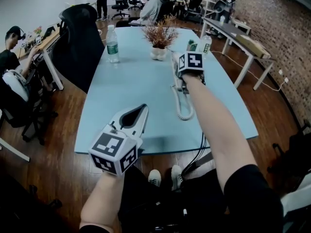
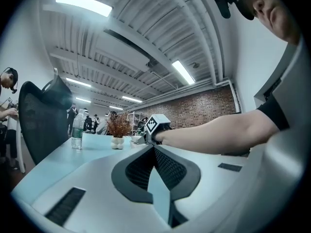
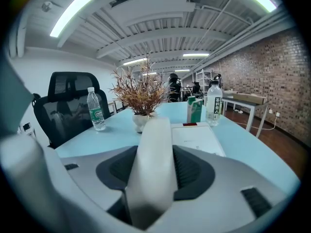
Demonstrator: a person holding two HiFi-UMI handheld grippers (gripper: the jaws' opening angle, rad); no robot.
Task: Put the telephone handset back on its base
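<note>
My right gripper (image 1: 187,64) hangs over the far middle of the light blue table (image 1: 126,96), shut on the white telephone handset (image 3: 154,144), which stands upright between its pads. A coiled white cord (image 1: 183,106) trails from it back along the table. The flat white telephone base (image 3: 197,137) lies just ahead and to the right of the handset. In the head view my arm hides most of the base. My left gripper (image 1: 141,111) hovers near the table's front edge with its jaws together and nothing between them.
A dried plant in a white pot (image 1: 159,45) stands beyond the handset. A water bottle (image 1: 112,45) is at the far left, a green carton (image 1: 192,45) and a second bottle (image 1: 206,43) at the far right. A black office chair (image 1: 77,38) stands at the table's left side.
</note>
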